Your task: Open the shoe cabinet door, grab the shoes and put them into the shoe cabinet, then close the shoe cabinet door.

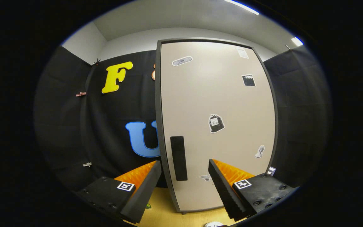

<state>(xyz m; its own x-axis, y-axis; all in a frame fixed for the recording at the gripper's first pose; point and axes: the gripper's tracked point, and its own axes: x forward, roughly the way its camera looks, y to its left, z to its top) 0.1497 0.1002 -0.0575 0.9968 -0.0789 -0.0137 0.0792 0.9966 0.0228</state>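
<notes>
Orange-backed, black-padded fingers (143,189) of the tool (184,186) stand spread wide apart, released, gripping nothing at all. Look right up the gap between them: there sits the handle (178,158), a dark upright slab, just ahead of the tips and a touch nearer the left finger than the right. Its long axis runs vertical, while the fingers part side to side, so they already sit square to pinch it across its narrow width. That is the relation the next move hangs on, in my judgement: push straight forward, nudge slightly left to centre, then squeeze.

Out from the handle, the door (216,119) spreads rightward, pale beige in a dark frame, shut flat, dotted with a few small stickers. With the handle hugging the door's left edge, the hinges are probably along the far right side, so I'd expect a pull to swing that left edge toward the tool.

Below the handle, the door's foot meets a light wooden floor (164,208). A small white object (214,224) peeks in down there, right of the handle; too little shows to say whether it is a shoe. Black cloth hangs behind the cabinet on both sides.

So the opening step looks not yet begun: door closed, handle untouched.
</notes>
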